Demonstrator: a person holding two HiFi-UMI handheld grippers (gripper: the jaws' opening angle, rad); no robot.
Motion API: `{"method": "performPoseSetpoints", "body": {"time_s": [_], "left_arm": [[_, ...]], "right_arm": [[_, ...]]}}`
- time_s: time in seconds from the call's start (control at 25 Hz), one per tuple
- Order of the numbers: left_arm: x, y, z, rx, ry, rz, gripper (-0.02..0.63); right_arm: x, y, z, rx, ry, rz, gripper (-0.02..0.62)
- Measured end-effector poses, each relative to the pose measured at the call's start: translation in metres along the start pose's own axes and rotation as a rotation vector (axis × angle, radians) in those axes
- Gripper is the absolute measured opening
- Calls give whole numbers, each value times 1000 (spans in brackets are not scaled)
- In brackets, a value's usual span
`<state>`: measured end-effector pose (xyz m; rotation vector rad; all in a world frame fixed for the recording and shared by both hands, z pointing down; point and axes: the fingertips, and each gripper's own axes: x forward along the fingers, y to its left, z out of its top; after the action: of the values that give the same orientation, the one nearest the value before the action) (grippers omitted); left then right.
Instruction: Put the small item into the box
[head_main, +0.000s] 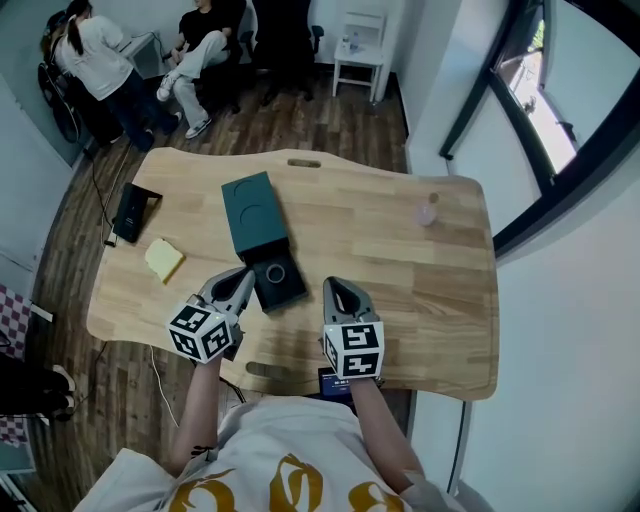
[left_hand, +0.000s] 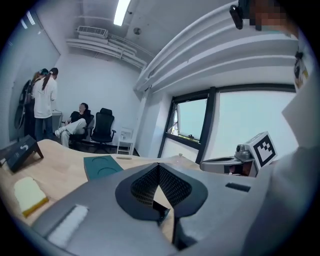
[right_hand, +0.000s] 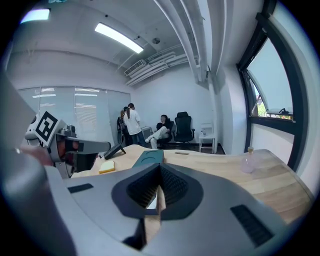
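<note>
The left gripper (head_main: 243, 279) and the right gripper (head_main: 340, 289) are closest to the person. They hover low over the near side of the table (head_main: 440, 300). Both have their jaws pressed together, and nothing is in them.

The left gripper's tip is just beside the box (head_main: 286, 292). The right gripper is a little way to the right of it. The box is dark and open on top. A small ring (head_main: 275, 272) shows inside it. I cannot tell if the ring is loose or part of the box. A flat green part (head_main: 252, 212) touches the far side of the box.

A yellow sponge (head_main: 165, 260) lies to the left of the box. A black stand (head_main: 135, 212) sits a bit farther back.

A tiny pink bottle (head_main: 428, 212) stands on the far right of the table, well apart from the box. I think this is the small item, but I am not sure.

To do this step well, the right jaws should spread wide before they reach the bottle. They should come in from the side and close softly on its middle so it does not tip. The left gripper could rest by the box to keep it from sliding.

Past the table, people (head_main: 100, 60) are near some chairs.
</note>
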<state>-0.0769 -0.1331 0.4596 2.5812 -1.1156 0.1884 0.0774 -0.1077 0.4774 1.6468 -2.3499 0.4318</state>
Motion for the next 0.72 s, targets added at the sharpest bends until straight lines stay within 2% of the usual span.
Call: {"method": "performPoseSetpoints", "body": {"time_s": [0.12,0.24,0.36,0.72], "left_arm": [[-11,1,7,26,-29,54,3],[-20,11,9,25,-35,139,3],[-30,15,10,27,-49,187,3],[-45,12,10,72,-64,219,3]], "right_arm": [[-6,8,6,-12,-19,10,2],[-10,12,13,-19,-44,18,0],[-14,18,12,-25,-50,26,0],[-24,29,17,-35,-79,55,0]]}}
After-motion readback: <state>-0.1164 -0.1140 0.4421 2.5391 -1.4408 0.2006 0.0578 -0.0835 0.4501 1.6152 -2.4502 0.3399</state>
